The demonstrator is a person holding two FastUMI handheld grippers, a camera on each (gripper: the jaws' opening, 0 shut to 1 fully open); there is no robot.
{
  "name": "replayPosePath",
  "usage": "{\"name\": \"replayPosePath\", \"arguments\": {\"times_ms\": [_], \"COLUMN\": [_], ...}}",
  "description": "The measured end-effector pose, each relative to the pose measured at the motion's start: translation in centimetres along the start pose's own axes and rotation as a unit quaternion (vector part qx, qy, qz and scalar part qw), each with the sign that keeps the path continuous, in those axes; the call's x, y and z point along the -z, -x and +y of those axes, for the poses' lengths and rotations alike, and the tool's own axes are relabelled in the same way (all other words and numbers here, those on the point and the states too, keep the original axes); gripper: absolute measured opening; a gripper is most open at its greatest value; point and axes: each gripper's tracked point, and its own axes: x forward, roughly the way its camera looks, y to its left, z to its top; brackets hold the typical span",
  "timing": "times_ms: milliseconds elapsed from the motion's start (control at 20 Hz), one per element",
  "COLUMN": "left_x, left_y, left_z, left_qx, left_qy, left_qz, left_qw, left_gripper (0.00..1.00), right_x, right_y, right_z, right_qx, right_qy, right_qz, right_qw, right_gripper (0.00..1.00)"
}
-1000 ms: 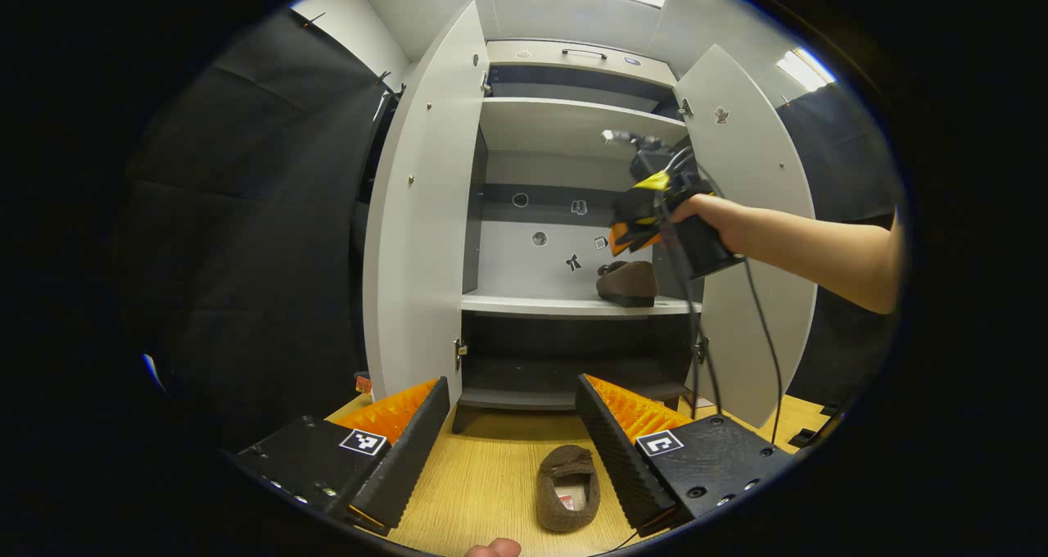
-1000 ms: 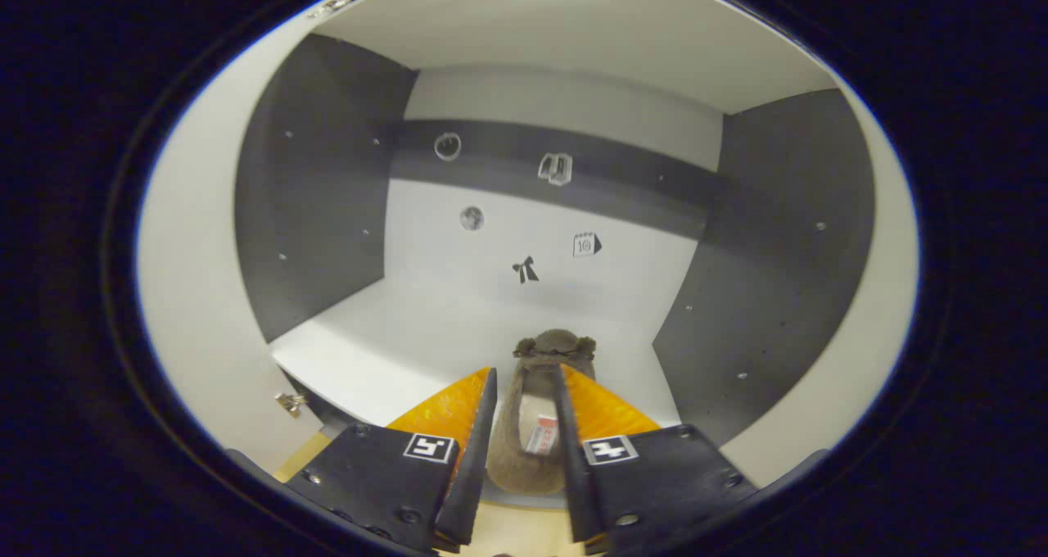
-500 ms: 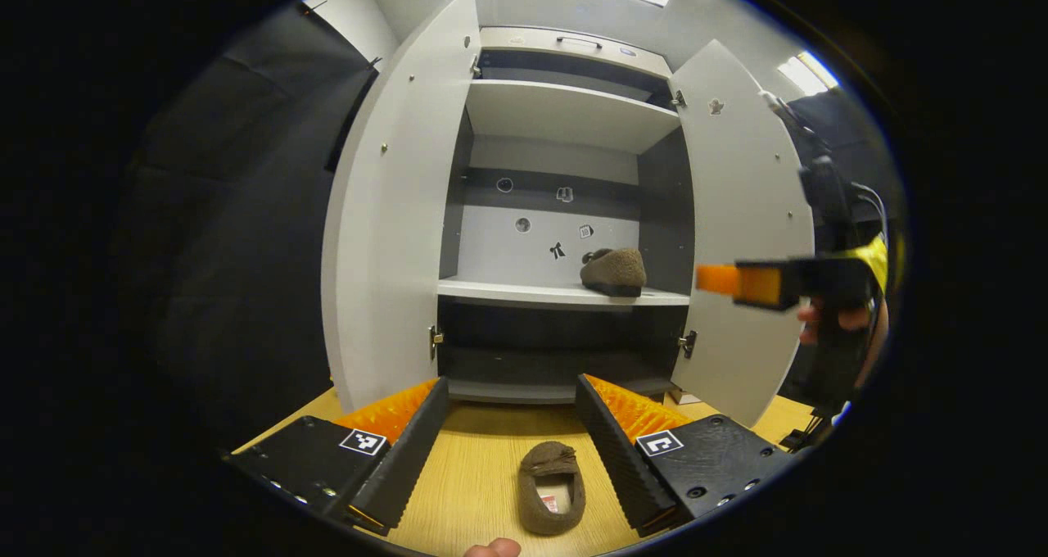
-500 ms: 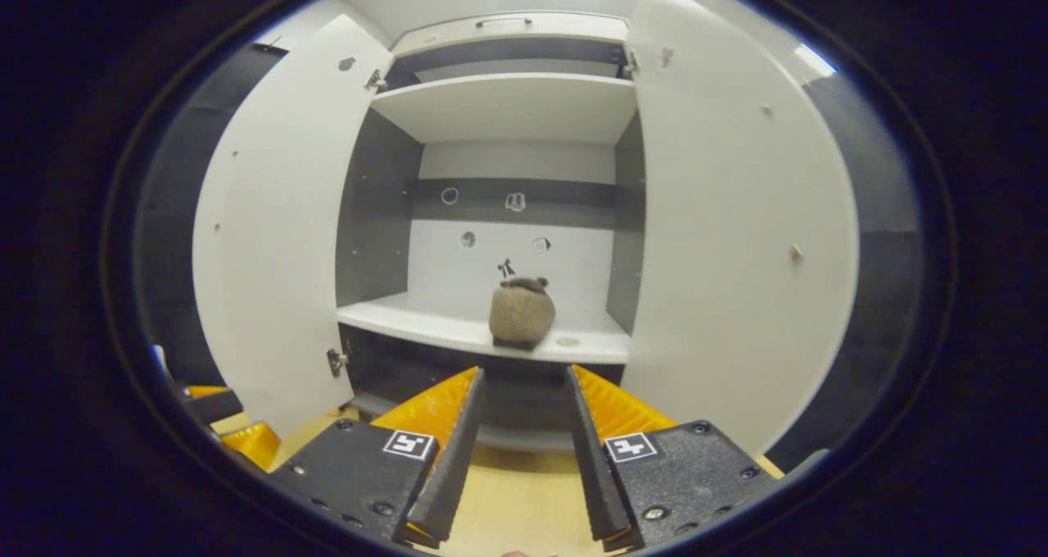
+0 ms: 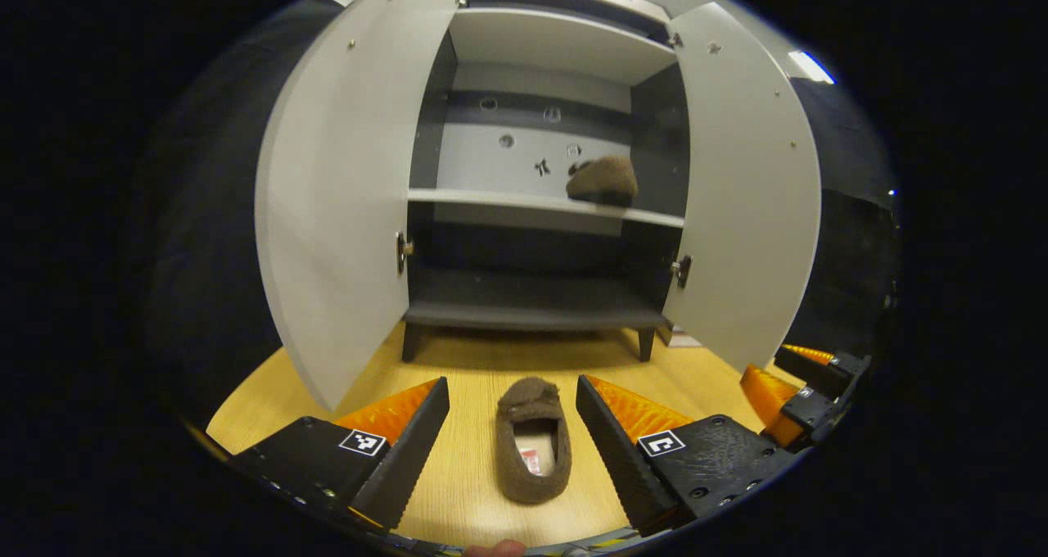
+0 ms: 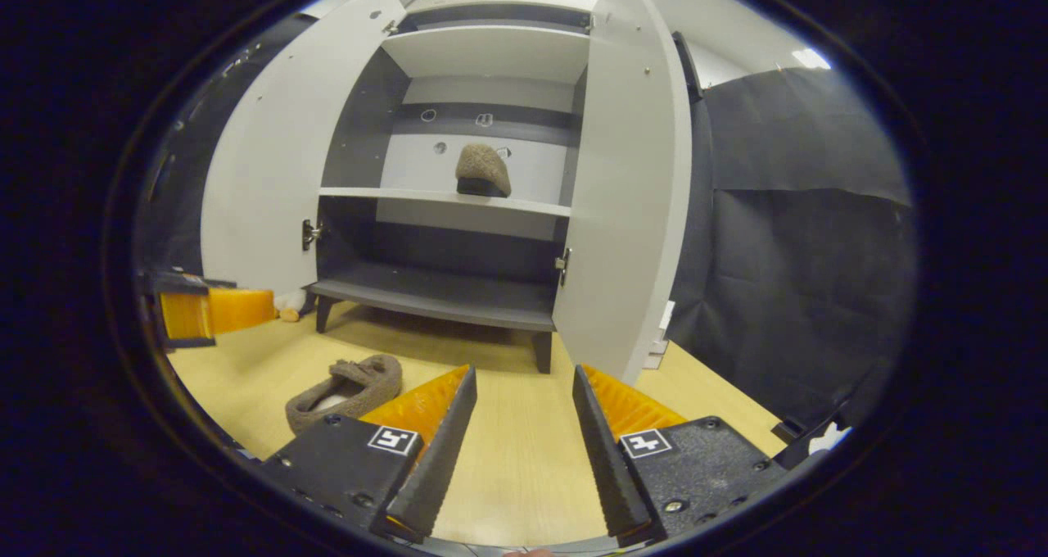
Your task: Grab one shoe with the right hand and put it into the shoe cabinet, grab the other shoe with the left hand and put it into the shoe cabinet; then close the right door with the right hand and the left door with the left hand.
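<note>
Shoe (image 5: 532, 441) lies between open left claw (image 5: 512, 424) fingers (untouched)

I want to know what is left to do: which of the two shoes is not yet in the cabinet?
The shoe on the floor, lying between the open left tool's fingers. The other shoe already sits on the cabinet's middle shelf.

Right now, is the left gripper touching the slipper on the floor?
Apart. The left gripper view shows bare floor between the slipper and each finger of the open left gripper.
</note>
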Motion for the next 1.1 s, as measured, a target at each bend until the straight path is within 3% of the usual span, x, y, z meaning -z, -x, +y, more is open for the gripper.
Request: {"name": "replayPosePath", "arguments": {"times_ms": [150, 350, 500, 650, 750, 800, 850, 900, 1050, 1100], "left_x": [5.6, 10.2, 11.6, 11.3, 11.3, 11.0, 10.9, 10.7, 9.2, 7.6], "left_y": [-2.9, -7.5, -10.5, -12.8, -13.5, -13.7, -14.1, -13.6, -12.3, -11.3], "left_z": [1.0, 1.9, 2.1, 1.7, 0.9, 1.1, 1.7, 1.8, 1.4, 1.6], "left_qx": [0.002, 0.005, 0.006, 0.023, 0.035, 0.026, 0.009, 0.007, 0.004, -0.002], "left_qy": [0.006, 0.004, 0.024, 0.051, 0.074, 0.073, 0.072, 0.077, 0.076, 0.066], "left_qz": [0.099, 0.168, 0.183, 0.162, 0.152, 0.142, 0.131, 0.128, 0.112, 0.090], "left_qw": [0.995, 0.986, 0.983, 0.985, 0.985, 0.987, 0.989, 0.989, 0.991, 0.994], "left_gripper": [0.95, 0.96, 0.95, 0.93, 0.69, 0.41, 0.47, 0.11, 0.02, 0.01], "right_x": [-0.5, -0.2, 0.1, 0.4, 0.5, 0.4, 0.3, 0.1, -0.2, -0.5], "right_y": [1.0, 2.0, 2.5, 2.3, 2.2, 2.1, 2.0, 1.8, 1.1, 1.0], "right_z": [-0.1, -1.1, -2.1, -2.6, -2.8, -2.8, -2.7, -2.6, -2.1, -1.9], "right_qx": [-0.005, -0.006, 0.004, 0.011, 0.012, 0.011, 0.012, 0.010, -0.001, -0.004], "right_qy": [0.015, 0.019, 0.023, 0.024, 0.023, 0.024, 0.026, 0.027, 0.031, 0.032], "right_qz": [-0.007, 0.001, 0.008, 0.016, 0.021, 0.021, 0.020, 0.019, 0.018, 0.015], "right_qw": [1.000, 1.000, 1.000, 1.000, 0.999, 0.999, 0.999, 0.999, 0.999, 0.999], "right_gripper": [0.76, 0.76, 0.76, 0.76, 0.76, 0.76, 0.76, 0.76, 0.76, 0.81]}}
